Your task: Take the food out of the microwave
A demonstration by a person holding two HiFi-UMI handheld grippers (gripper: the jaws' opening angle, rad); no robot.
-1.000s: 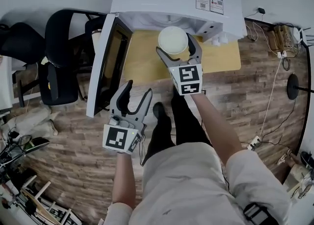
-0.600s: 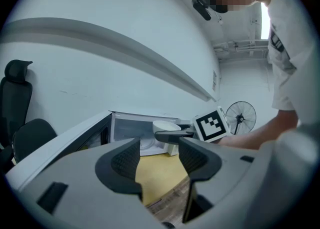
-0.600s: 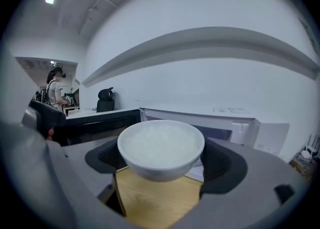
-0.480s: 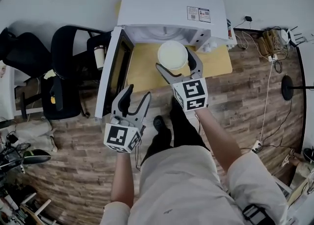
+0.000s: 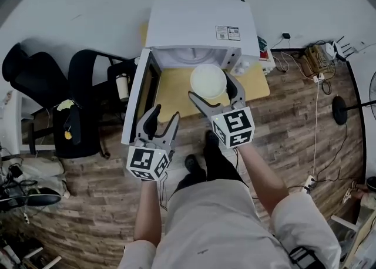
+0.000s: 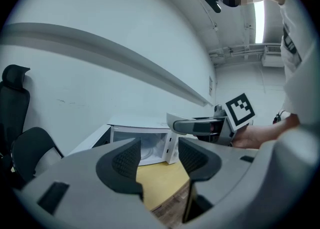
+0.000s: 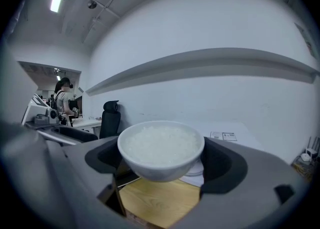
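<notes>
From where I stand, the inside of the microwave (image 5: 200, 30) is mostly hidden under its own white top in the head view; only the left gripper view shows a slice of the pale cavity (image 6: 145, 145), and I can't make out what is in there. The label on the microwave's top is too small to read. There is one bowl of rice (image 5: 208, 80), and the right gripper (image 5: 209, 84) clamps it from both sides, jaws pressed against its wall. In the right gripper view the bowl (image 7: 161, 148) covers the jaw tips, so only their thick shoulders show either side. The bowl hangs outside the oven, just in front of the opening and above the single yellow wooden table (image 5: 170, 91), part of which it blocks from sight. The microwave door (image 5: 136, 100) stands swung out to the left. The left gripper (image 5: 164, 113) sits lower, near the door's edge, jaws apart with nothing between them but the view of table and oven. Two black office chairs (image 5: 88, 103) stand off to the left, the far one cut by the frame. One person (image 7: 62, 100) shows small and dim at a desk in the right gripper view.
</notes>
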